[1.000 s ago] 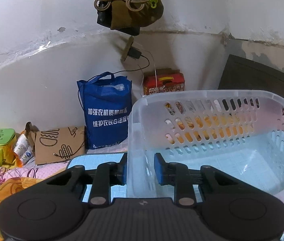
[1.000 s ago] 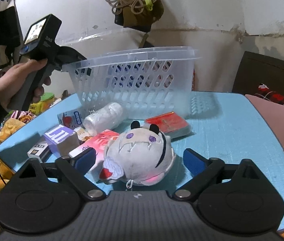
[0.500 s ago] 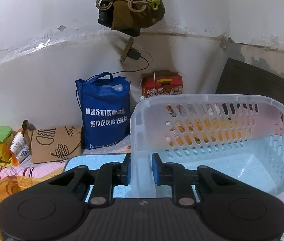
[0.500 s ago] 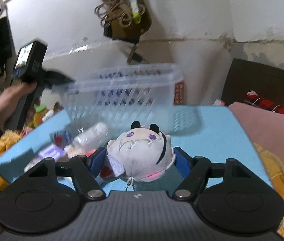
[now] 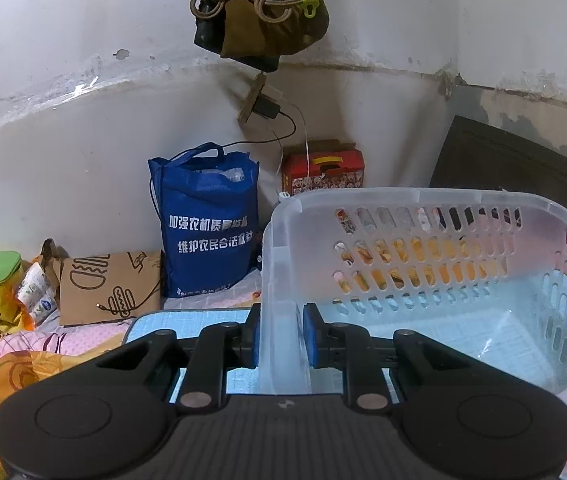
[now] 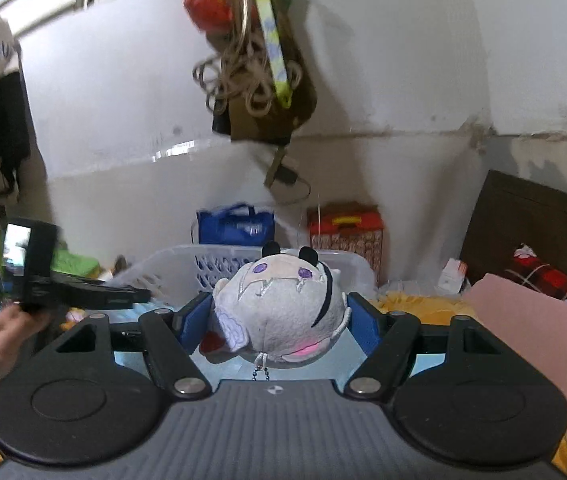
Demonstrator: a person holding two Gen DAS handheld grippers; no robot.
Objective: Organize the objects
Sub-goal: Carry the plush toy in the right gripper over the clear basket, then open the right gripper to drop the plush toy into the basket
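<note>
Pinching basket (image 5: pixel 423 200) wall, left gripper (image 5: pixel 281 338); right gripper (image 6: pixel 279 320) clamping plush (image 6: pixel 283 304); blue tabletop (image 5: pixel 187 320).

The basket (image 5: pixel 423 248) is translucent, glossy plastic with slotted walls. The plush toy (image 6: pixel 283 312) is soft grey cloth with stitched features. Each hand-held gripper (image 5: pixel 281 338) is matt black plastic with blue pads (image 6: pixel 193 318).

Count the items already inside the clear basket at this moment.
0. The left wrist view shows the basket floor bare; its near right corner is hidden. The plush toy sits in the right gripper, in front of the basket.
</note>
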